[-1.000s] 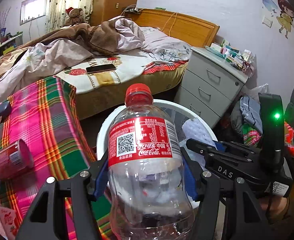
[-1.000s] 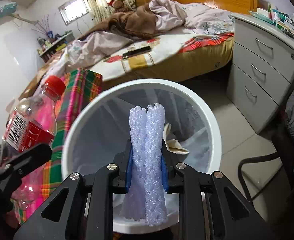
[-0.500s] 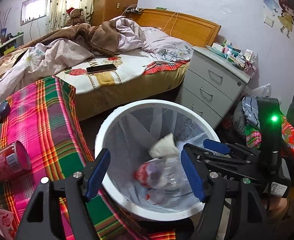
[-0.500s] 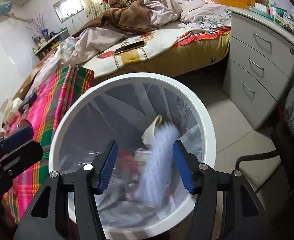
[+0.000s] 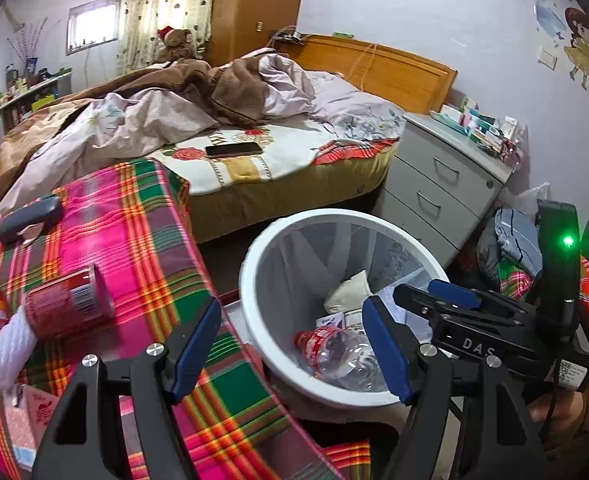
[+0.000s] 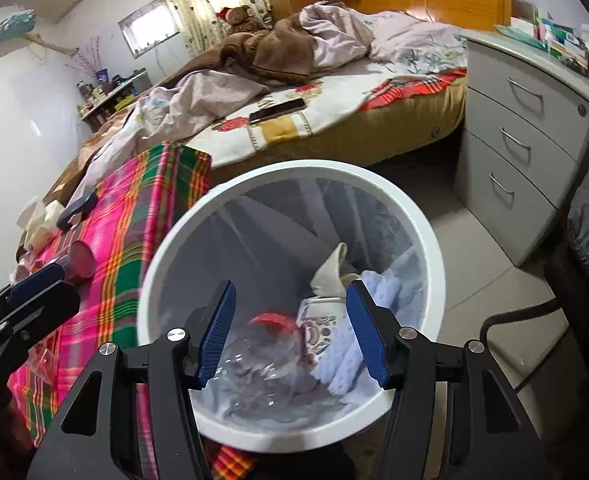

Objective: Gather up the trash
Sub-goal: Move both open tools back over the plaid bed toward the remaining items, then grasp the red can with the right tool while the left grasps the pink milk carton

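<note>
A white bin with a clear liner stands on the floor beside the plaid-covered table. Inside it lie a clear cola bottle with a red cap, a pale blue foam net, a printed paper cup and a crumpled beige wrapper. My left gripper is open and empty over the bin's near left rim. My right gripper hangs open and empty above the bin, the bottle below it. On the table lie a red can on its side and a white foam net.
A dark case and paper packets lie on the table. Behind the bin stands an unmade bed with a phone on it. A grey drawer unit is at the right, with piled clothes and a dark chair frame nearby.
Both grippers opened. The bottle dropped from the left gripper and the foam net from the right one, and both now lie in the bin. The left gripper shifted left toward the table.
</note>
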A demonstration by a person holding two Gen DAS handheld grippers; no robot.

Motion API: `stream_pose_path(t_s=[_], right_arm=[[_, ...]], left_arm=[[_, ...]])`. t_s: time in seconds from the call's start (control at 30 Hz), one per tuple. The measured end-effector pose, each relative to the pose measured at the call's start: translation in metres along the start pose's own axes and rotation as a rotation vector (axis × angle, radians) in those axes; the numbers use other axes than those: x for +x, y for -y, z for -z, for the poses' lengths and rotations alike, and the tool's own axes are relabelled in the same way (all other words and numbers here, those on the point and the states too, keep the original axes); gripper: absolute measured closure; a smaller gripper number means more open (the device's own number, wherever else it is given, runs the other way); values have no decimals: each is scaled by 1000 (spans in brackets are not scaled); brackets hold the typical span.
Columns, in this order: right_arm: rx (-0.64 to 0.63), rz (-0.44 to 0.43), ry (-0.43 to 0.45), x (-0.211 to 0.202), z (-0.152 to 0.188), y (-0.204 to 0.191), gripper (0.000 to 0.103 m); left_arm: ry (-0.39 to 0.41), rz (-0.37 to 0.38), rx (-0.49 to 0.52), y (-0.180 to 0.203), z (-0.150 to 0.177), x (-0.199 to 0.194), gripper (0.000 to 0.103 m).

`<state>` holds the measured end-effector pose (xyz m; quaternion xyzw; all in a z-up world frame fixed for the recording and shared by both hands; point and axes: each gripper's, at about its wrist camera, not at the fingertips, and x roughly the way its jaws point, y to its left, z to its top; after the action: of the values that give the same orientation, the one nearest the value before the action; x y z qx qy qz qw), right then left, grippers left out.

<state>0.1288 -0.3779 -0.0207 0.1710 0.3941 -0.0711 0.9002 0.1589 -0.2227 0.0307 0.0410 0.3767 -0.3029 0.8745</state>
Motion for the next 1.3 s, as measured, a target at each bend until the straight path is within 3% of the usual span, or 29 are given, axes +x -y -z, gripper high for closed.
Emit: stream_pose_path(t_s=[0.43, 0.87, 1.3], right_arm=[[-81, -95, 64, -18, 12, -48, 44], [-195, -189, 77, -15, 24, -104, 44], [-333, -243, 50, 7, 23, -160, 44]], left_arm=[[75, -86, -57, -42, 20, -48, 28], [116, -231, -169, -111, 60, -92, 28], [72, -276, -276, -164, 89, -98, 28]])
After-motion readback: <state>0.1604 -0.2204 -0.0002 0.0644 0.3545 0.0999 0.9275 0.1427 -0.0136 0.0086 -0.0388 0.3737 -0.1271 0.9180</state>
